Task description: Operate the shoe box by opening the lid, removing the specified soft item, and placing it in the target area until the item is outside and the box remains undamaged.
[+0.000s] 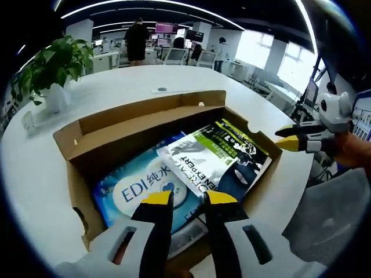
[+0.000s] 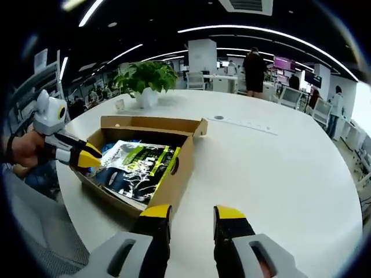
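A brown cardboard shoe box (image 1: 75,191) lies open on the white round table, its lid flap (image 1: 139,124) folded back at the far side. Inside lie a blue soft pack of wipes (image 1: 136,188) and, partly over it, a white, green and black soft pouch (image 1: 214,153). My left gripper (image 1: 189,200) hovers open over the box's near edge, nothing between its jaws. The right gripper (image 1: 288,138) comes in beside the box's right end. In the right gripper view, my right gripper (image 2: 193,212) is open above bare table, short of the box (image 2: 174,185) and pouch (image 2: 136,165); the left gripper (image 2: 88,156) sits at the box's left rim.
A potted plant (image 1: 55,63) (image 2: 148,78) in a white pot stands beyond the box. A thin pale strip (image 2: 240,123) lies on the table (image 2: 261,174). A person's hand (image 2: 26,147) holds the left gripper. Desks, screens and standing people fill the room behind.
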The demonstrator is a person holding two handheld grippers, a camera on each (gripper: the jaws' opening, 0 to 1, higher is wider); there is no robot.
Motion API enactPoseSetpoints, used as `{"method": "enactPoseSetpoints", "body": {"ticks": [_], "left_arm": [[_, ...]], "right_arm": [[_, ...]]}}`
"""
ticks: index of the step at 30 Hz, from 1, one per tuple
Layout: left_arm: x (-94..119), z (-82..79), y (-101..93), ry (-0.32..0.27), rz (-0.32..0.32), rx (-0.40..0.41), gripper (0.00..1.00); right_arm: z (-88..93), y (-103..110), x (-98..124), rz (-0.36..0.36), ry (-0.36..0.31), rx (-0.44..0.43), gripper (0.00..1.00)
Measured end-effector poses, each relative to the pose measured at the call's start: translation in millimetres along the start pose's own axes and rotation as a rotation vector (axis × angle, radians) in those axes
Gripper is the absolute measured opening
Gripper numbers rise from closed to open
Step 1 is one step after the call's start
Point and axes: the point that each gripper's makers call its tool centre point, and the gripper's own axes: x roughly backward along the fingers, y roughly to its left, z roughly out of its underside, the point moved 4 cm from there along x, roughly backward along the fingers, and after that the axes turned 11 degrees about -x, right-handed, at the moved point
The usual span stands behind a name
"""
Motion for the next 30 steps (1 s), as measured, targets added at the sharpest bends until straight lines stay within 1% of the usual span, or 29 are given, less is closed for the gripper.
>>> {"method": "enactPoseSetpoints", "body": {"ticks": [2,4,7,11,12,16,20,24,29,30], "left_arm": [[-1.8,0.6,-2.0,0.000,0.015,0.013,0.21],[-3.6,0.2,-4.1,-0.007,0.036,0.051,0.20],[-5.5,-2.3,-2.8,-0.015,0.041,0.070,0.19],[-6.7,-4.7,-4.0,-0.023,0.064,0.101,0.11],[-6.8,-4.8,-4.8,-0.022,0.065,0.103,0.06],[-6.3,-6.3,-3.5,-0.029,0.069,0.099,0.03],[-3.2,-4.1,1.0,-0.020,0.051,0.083,0.02],[1.5,1.8,12.8,-0.005,0.027,0.090,0.01],[3.5,7.7,19.5,0.013,0.005,0.087,0.01],[3.9,8.5,19.9,0.015,0.004,0.087,0.01]], "right_arm": [[-2.8,3.4,3.7,-0.008,-0.024,0.002,0.25],[-3.7,7.3,6.8,-0.016,-0.031,0.008,0.26],[-3.2,12.1,9.9,-0.026,-0.038,0.013,0.26],[-4.3,19.3,11.4,-0.043,-0.046,0.005,0.26],[-4.7,21.3,11.4,-0.043,-0.046,0.007,0.26],[-10.0,31.4,8.9,-0.062,-0.050,0.020,0.26],[-17.8,41.0,4.9,-0.085,-0.059,0.021,0.26],[-26.9,56.0,-2.9,-0.147,-0.067,-0.001,0.25],[-31.6,69.4,-16.5,-0.178,-0.047,0.009,0.24],[-31.0,71.7,-20.7,-0.187,-0.035,0.002,0.24]]}}
